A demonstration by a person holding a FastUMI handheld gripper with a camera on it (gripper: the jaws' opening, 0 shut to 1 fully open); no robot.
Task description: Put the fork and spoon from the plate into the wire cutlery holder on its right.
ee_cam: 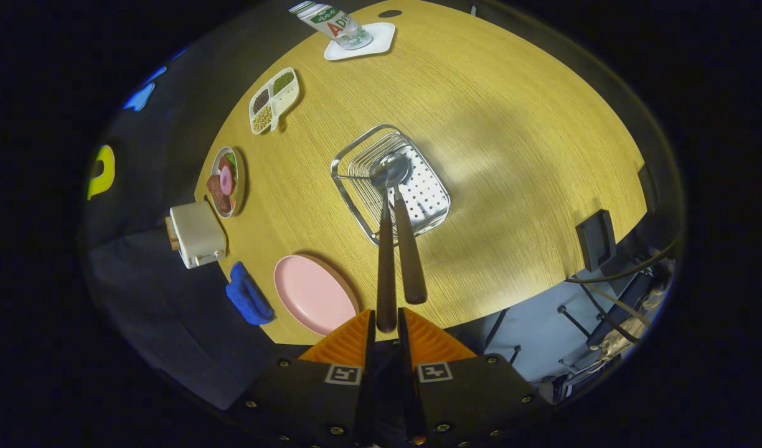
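Clenched on one dark-handled utensil [386,274], the gripper [386,323] hangs above the wire cutlery holder [390,183] at twelve o'clock, spoon bowl [390,169] inside; best lower straight before releasing, pink plate [312,292] at ten.

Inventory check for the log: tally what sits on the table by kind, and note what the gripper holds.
Cutlery pieces: 2, one handle clamped in the gripper, one leaning in the wire holder
Holders: 1
Plates and trays: 4, pink plate, food plate, divided tray, white tray
Bottles: 1
Toasters: 1
Blue cloths: 1
Total: 10
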